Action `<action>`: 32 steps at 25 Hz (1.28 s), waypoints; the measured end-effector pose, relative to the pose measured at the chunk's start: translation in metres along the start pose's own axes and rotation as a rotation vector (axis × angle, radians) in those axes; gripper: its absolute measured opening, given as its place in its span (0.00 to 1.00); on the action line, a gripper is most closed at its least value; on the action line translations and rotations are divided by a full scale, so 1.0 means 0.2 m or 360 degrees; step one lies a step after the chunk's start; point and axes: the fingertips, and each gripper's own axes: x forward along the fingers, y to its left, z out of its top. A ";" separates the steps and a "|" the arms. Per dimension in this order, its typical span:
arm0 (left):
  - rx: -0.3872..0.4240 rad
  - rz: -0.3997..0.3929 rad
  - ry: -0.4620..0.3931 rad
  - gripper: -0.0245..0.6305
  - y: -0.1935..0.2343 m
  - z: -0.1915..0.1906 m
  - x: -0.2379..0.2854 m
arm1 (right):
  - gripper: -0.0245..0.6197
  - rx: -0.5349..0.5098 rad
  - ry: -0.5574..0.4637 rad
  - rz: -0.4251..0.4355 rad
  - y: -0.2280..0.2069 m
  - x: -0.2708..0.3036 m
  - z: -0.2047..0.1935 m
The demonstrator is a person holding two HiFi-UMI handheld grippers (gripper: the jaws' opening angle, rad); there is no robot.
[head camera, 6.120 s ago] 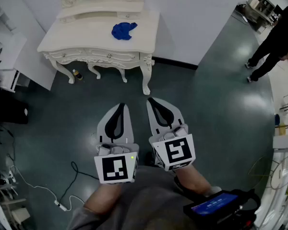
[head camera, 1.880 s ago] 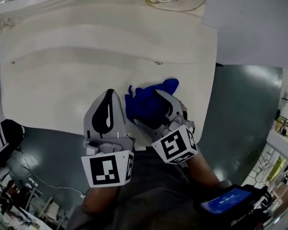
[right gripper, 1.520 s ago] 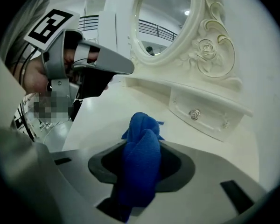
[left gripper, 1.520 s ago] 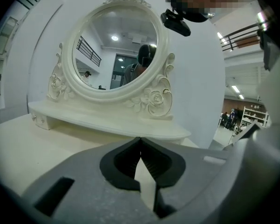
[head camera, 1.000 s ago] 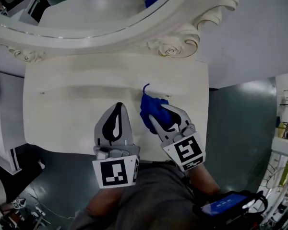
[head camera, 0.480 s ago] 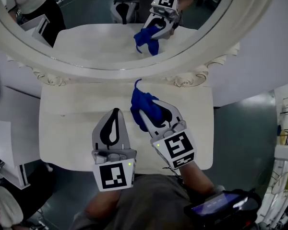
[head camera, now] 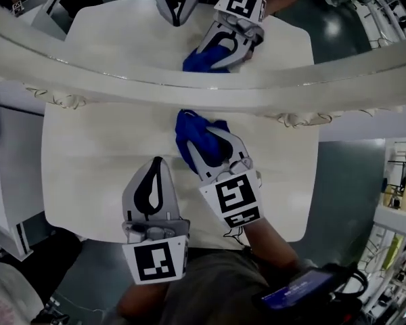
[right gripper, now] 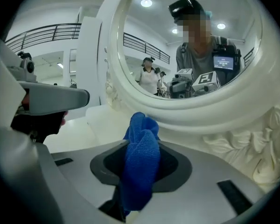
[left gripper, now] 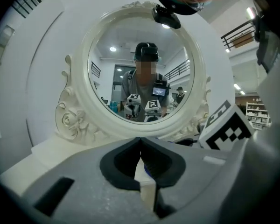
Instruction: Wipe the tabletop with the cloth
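A blue cloth [head camera: 191,135] is bunched between the jaws of my right gripper [head camera: 203,143], which is shut on it over the white tabletop [head camera: 88,154], just in front of the mirror's base. In the right gripper view the cloth [right gripper: 141,155] stands up out of the right gripper [right gripper: 140,146] and hangs below the jaws. I cannot tell whether it touches the table. My left gripper [head camera: 155,162] hovers beside it to the left, nearer the front edge, shut and empty. In the left gripper view the left gripper [left gripper: 140,141] has its tips pressed together.
The carved white mirror frame [head camera: 189,90] runs across just beyond the cloth, and its glass reflects both grippers and the cloth. The table's right edge [head camera: 312,181] drops to dark floor. A device with a blue screen [head camera: 298,293] hangs at the person's waist.
Both grippers have moved forward across the table toward the mirror, the right one carrying the blue cloth from near the front edge to the mirror's base.
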 end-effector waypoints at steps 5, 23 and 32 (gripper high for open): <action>-0.0041 0.0012 0.0064 0.06 -0.06 -0.01 -0.02 | 0.23 -0.0065 0.0091 -0.0006 -0.02 -0.02 0.03; -0.0065 0.0032 0.0057 0.06 0.00 -0.09 -0.04 | 0.39 -0.0129 0.0109 0.0055 0.01 -0.03 -0.02; -0.0072 0.0039 0.0085 0.06 -0.03 -0.08 -0.05 | 0.23 -0.0151 0.0121 0.0014 -0.01 -0.02 0.00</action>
